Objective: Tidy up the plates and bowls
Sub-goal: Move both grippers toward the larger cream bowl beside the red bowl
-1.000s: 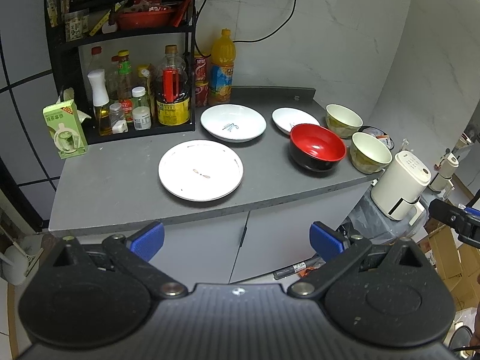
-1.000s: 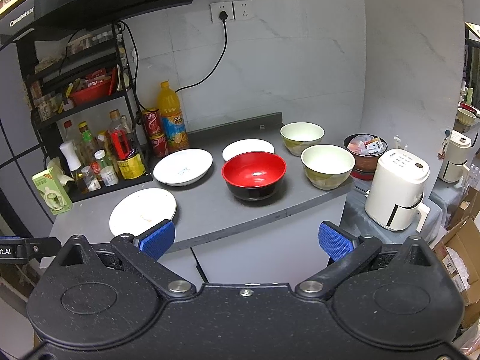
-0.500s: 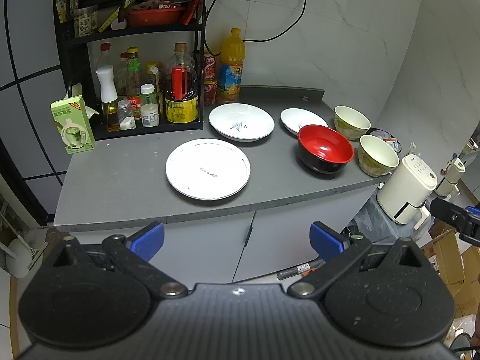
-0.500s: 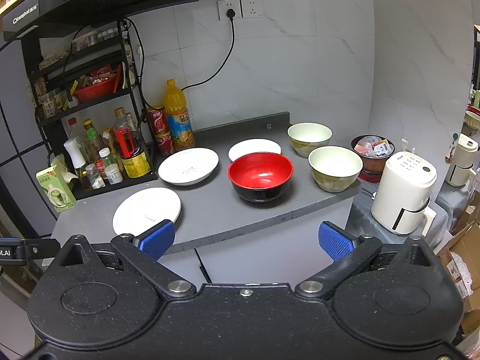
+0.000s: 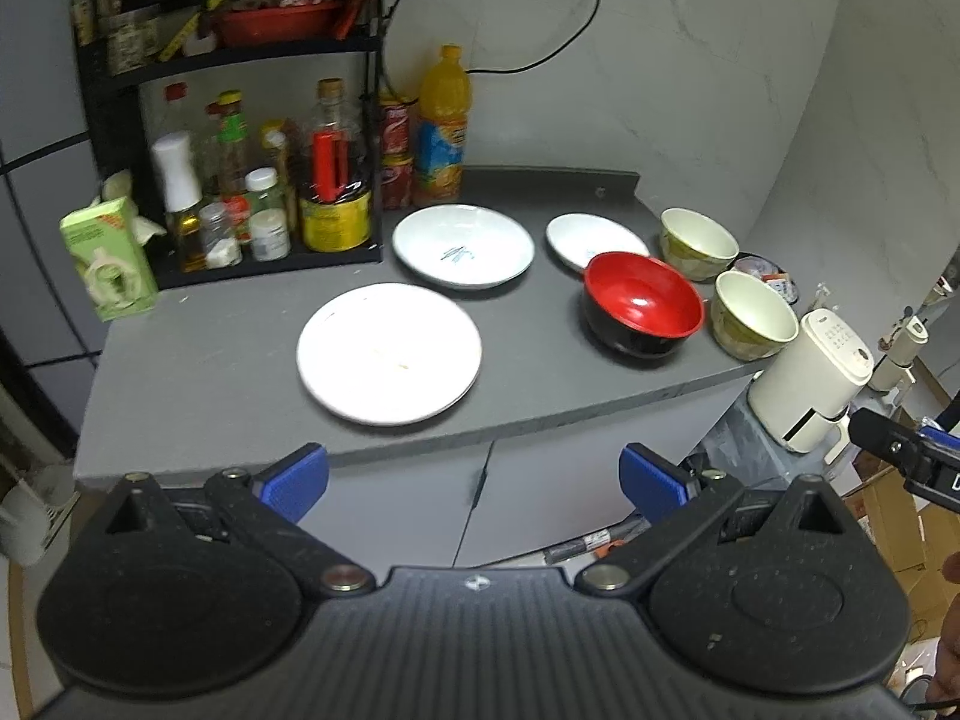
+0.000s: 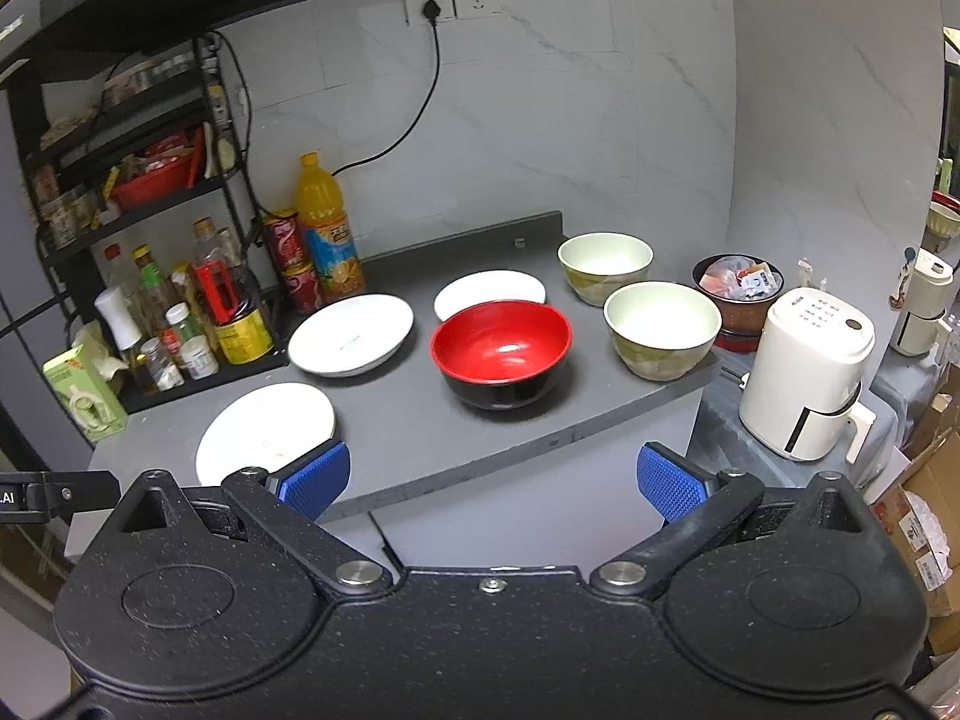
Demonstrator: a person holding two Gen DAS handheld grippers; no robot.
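Grey countertop ahead of and above both grippers, all dishes on it, none touched.
Black condiment rack far ahead-left of left gripper; upper shelf holding red basket with packets, lower shelf crowded with bottles and jars; labels too blurred to read.
White appliance ahead-right of right gripper, off the counter's end, standing on a lower grey surface.
Large flat white plate directly ahead of left gripper, nearest the counter edge; a few faint specks on it, otherwise bare.
Deep white plate beyond it, blue mark in its middle, nothing else inside.
Red-and-black bowl straight ahead of right gripper, empty, glossy highlight inside.
Two cream bowls, both empty: nearer one ahead-right of right gripper, farther one behind it.
Small white plate just behind the red-and-black bowl, partly hidden by its rim.
Dark round container right of the cream bowls, filled with small packets; print unreadable.
Orange drink bottle and red cans beside the rack; can script not legible.
Green carton at far left; lettering unreadable.
Left gripper: blue pads spread wide, holding nothing.
Right gripper: blue pads likewise wide apart, nothing between them.
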